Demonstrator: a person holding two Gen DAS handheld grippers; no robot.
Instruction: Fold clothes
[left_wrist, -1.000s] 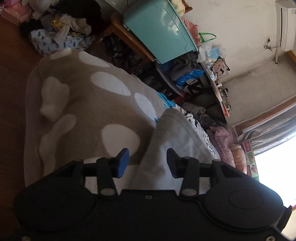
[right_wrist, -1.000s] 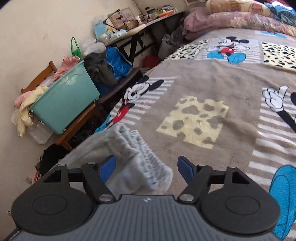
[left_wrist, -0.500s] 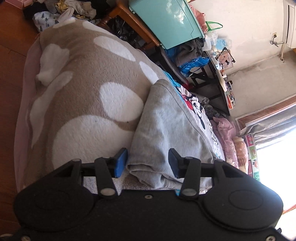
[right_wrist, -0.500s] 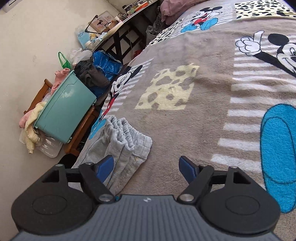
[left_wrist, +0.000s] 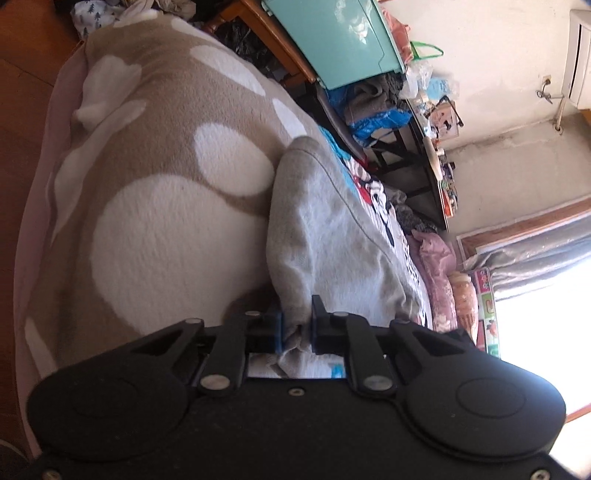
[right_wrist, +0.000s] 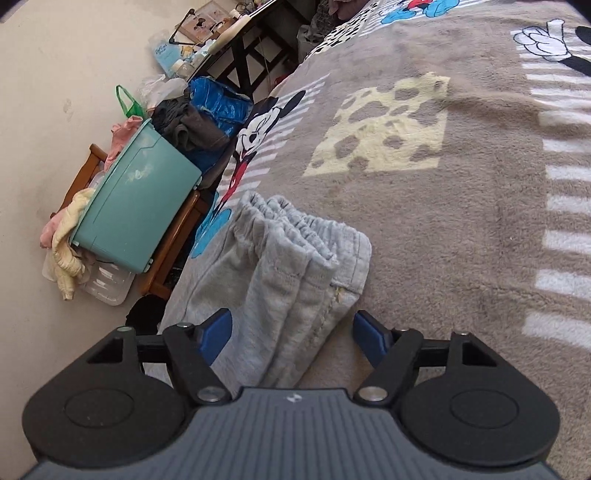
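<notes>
The bed (right_wrist: 461, 192) carries the grey trousers (right_wrist: 291, 266), folded lengthwise at its edge, waistband toward 12 o'clock. Your left gripper (left_wrist: 296, 324), spread wide half a second ago, is now clenched on the trousers' near end. Your right gripper (right_wrist: 291, 334) remains released, now straddling the cloth. Judgement: one end is secured for another fold.

The grey sweatpants (right_wrist: 295, 266) are soft, light heather-grey fleece with a gathered elastic waistband. They lie folded lengthwise into a narrow stack on the bed, near its edge. In the right wrist view the bunched waistband sits at the far end, toward 12 o'clock, with the stitched layers running down toward 6 o'clock. In the left wrist view one rumpled end (left_wrist: 295, 325) is lifted and pinched.
</notes>
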